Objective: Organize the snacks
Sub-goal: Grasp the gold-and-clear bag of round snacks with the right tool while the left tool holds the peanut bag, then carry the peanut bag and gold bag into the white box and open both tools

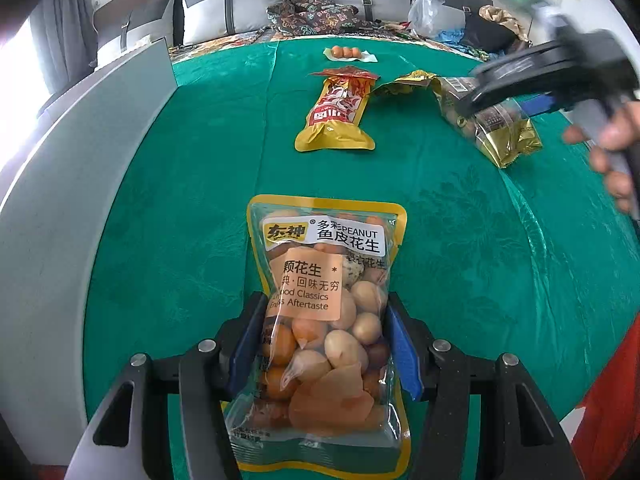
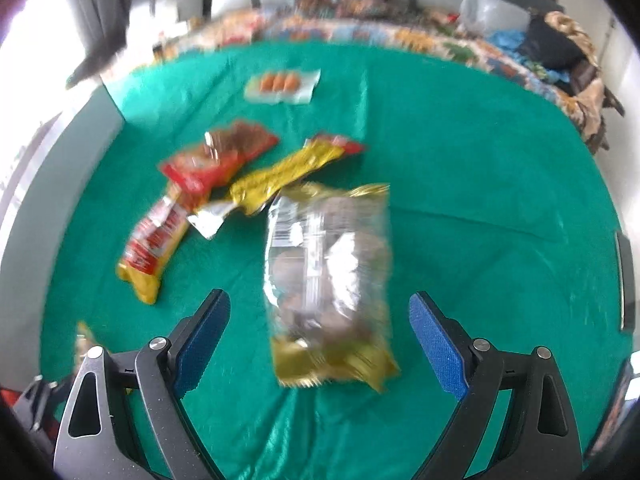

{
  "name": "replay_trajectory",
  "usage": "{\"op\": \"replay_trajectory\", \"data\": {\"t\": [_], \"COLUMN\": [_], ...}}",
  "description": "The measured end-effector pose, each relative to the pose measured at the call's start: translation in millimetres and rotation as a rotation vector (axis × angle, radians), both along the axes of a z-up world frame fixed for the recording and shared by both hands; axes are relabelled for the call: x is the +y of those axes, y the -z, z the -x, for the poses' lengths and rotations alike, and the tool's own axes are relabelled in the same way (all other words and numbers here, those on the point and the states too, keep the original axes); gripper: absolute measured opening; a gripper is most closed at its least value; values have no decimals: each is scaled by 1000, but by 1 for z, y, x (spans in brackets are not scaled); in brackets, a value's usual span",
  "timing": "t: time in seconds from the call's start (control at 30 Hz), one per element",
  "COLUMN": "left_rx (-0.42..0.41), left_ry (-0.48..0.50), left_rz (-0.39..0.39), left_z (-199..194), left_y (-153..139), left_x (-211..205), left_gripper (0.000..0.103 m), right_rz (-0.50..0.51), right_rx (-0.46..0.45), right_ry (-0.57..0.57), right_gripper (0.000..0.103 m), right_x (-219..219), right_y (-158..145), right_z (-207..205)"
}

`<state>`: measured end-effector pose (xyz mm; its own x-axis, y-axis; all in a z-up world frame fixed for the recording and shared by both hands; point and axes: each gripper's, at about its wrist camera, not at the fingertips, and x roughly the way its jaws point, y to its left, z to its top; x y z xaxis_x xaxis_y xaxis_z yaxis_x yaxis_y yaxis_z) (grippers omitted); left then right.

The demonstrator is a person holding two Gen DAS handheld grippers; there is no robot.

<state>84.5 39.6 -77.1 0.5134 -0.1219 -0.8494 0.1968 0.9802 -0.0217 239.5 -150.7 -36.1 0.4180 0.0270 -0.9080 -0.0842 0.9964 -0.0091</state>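
Observation:
My left gripper (image 1: 322, 320) is shut on a clear, yellow-edged peanut bag (image 1: 324, 280), gripping its sides above the green tablecloth (image 1: 180, 220). My right gripper (image 2: 320, 320) is open, with a clear gold-edged snack bag (image 2: 328, 276) lying on the cloth between and just ahead of its fingers. That bag (image 1: 492, 124) also shows in the left wrist view, under the right gripper (image 1: 472, 104). A red and yellow packet (image 1: 338, 112) lies mid-table; it also shows in the right wrist view (image 2: 160, 236). A gold wrapper (image 2: 280, 176) lies beside it.
A small clear pack of orange sweets (image 1: 348, 53) lies near the far edge of the table. A second red packet (image 2: 220, 156) lies by the gold wrapper. A sofa with cushions (image 1: 240, 4) and clutter stands behind the table. A grey table border (image 1: 60, 200) runs along the left.

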Motion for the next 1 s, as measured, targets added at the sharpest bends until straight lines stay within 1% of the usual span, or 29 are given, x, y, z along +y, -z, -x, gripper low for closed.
{"op": "replay_trajectory", "data": {"t": [0.03,0.07,0.1,0.13,0.17,0.2,0.23,0.33,0.4,0.5,0.57,0.63,0.8,0.93,1.0], "left_rx": [2,3,3,3,2,1,1,7,19,31,32,29,5,-17,-28], "left_ry": [0,0,1,2,3,1,0,-10,-32,-54,-63,-68,-70,-68,-66], "left_rz": [0,0,1,3,4,6,8,24,69,113,129,134,152,162,164], "left_z": [0,0,1,1,1,1,1,1,2,3,4,5,8,10,13], "left_y": [0,0,0,0,0,0,0,-1,-3,-4,-4,-6,-14,-21,-25], "left_x": [0,1,1,1,2,2,2,5,11,19,22,23,25,25,26], "left_gripper": [57,57,57,57,57,57,57,57,57,56,56,56,56,56,56], "right_rz": [46,94,107,104,93,86,37,-7,-63,-204,-297,-364,-460,-530,-533], "right_rx": [34,57,57,40,22,14,17,16,-2,-30,-50,-62,-75,-68,-72], "right_ry": [3,11,15,24,34,49,53,52,59,87,101,122,173,199,192], "right_gripper": [93,90,90,87,67,64,62,60,60,60,60,60,60,60,60], "right_x": [7,12,13,13,10,6,1,-10,-19,-35,-46,-55,-69,-70,-66], "right_y": [9,18,22,22,19,17,15,8,1,-9,-14,-15,-11,-8,-10], "right_z": [-7,-13,-14,-11,-7,-2,5,25,44,72,90,105,130,139,141]}}
